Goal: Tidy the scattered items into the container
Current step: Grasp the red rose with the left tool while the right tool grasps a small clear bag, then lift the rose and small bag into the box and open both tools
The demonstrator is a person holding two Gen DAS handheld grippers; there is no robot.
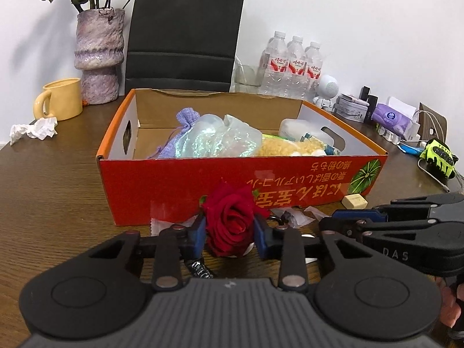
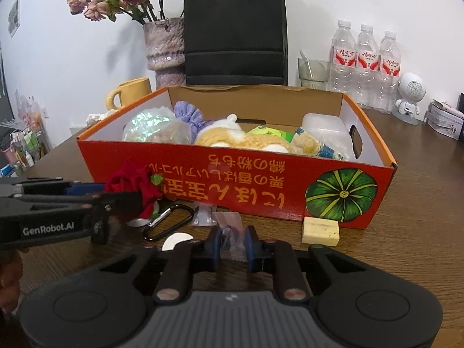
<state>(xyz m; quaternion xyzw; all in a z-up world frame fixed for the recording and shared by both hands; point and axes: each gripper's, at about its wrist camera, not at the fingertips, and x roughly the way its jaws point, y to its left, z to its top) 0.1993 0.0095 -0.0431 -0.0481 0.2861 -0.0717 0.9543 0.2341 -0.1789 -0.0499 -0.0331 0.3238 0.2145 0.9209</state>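
A red-orange cardboard box [image 1: 179, 182] stands on the wooden table and holds several items; it also shows in the right wrist view [image 2: 261, 185]. My left gripper [image 1: 230, 230] is shut on a red rose [image 1: 232, 220], just in front of the box; the rose shows from the side in the right wrist view [image 2: 132, 182]. My right gripper [image 2: 233, 239] is closed around a clear plastic wrapper [image 2: 230, 226] on the table. A cream eraser block [image 2: 320, 230], a black carabiner [image 2: 169, 221] and a white disc [image 2: 177, 240] lie in front of the box.
Behind the box stand a purple vase [image 1: 98, 55], a yellow mug [image 1: 59, 98], a black paper bag [image 1: 185, 29], water bottles [image 1: 293, 66] and a glass [image 2: 313, 71]. Crumpled tissue [image 1: 33, 130] lies at the left. A yellow glove [image 1: 438, 158] and tissues pack [image 1: 391, 116] are at right.
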